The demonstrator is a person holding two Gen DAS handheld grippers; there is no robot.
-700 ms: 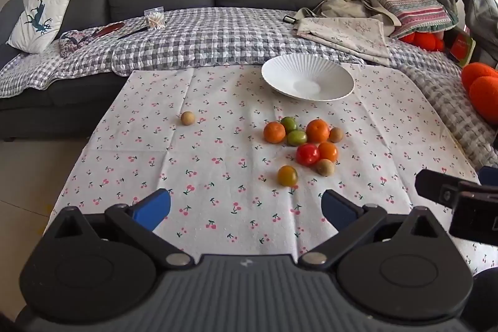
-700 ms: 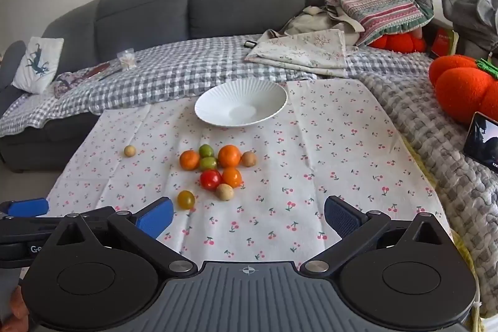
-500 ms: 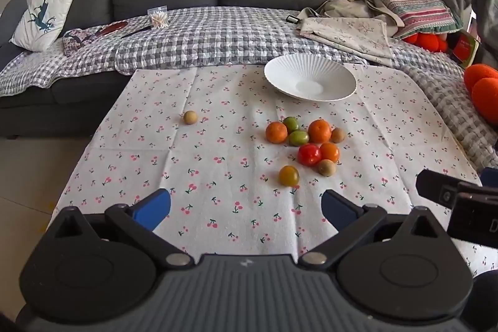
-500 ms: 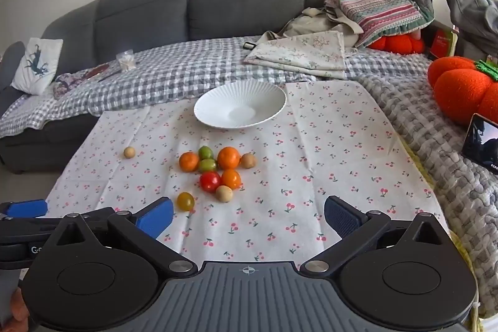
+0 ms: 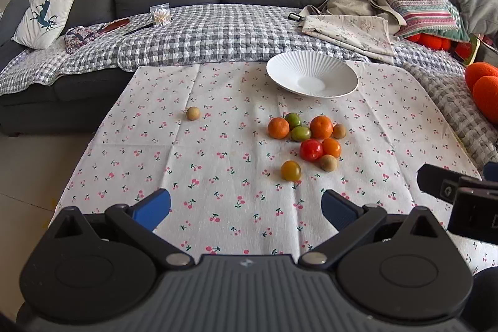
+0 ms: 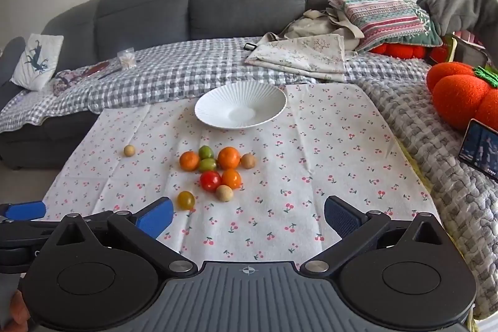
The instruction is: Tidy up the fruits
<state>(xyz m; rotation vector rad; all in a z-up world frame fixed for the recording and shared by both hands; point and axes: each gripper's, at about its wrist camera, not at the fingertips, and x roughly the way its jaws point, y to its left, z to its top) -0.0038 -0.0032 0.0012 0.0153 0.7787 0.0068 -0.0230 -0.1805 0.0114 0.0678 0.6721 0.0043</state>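
Note:
A cluster of small fruits lies on the cherry-print cloth: two oranges, two green fruits, a red tomato, a yellow tomato and brown round fruits. One brown fruit lies alone to the left. An empty white ribbed bowl stands behind the cluster. My left gripper and right gripper are both open above the cloth's near edge, short of the fruits, holding nothing.
A grey sofa with a checked blanket runs along the back, with a cushion, folded cloths and bags. Orange plush pumpkins and a phone lie at the right. Floor shows to the left of the cloth.
Both views have crept slightly forward and shifted a little; the fruits and bowl have not moved. Both grippers stay wide open.

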